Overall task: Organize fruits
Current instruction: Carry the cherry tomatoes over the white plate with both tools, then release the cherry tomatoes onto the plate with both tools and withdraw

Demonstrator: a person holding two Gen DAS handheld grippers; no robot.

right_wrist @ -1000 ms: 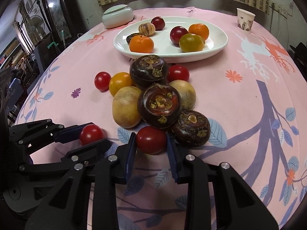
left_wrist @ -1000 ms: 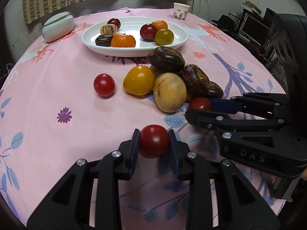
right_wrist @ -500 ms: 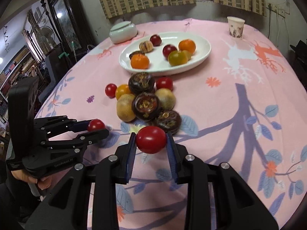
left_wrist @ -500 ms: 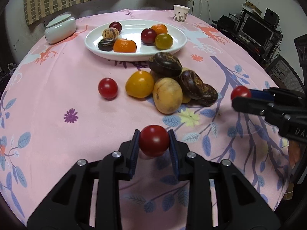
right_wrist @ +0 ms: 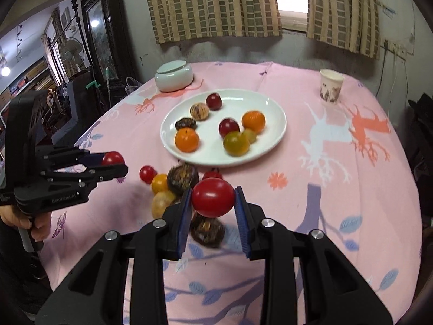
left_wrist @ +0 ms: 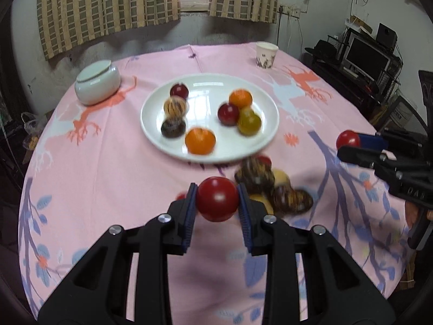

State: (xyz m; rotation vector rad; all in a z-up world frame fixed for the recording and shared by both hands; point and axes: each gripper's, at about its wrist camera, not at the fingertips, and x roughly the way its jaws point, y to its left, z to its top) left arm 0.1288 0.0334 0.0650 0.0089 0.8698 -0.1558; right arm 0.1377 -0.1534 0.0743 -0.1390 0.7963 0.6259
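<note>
Red tomatoes: we see one (left_wrist: 217,199) clamped in the left gripper (left_wrist: 216,203), another (right_wrist: 213,197) in the right gripper (right_wrist: 212,203), plate (left_wrist: 259,103) ahead.

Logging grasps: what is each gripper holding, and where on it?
Left gripper pinches a red tomato across its sides. Right gripper pinches another tomato the same way.

Paper cup (right_wrist: 331,86) and lidded ceramic jar (right_wrist: 174,76) on tablecloth (right_wrist: 338,178).
</note>
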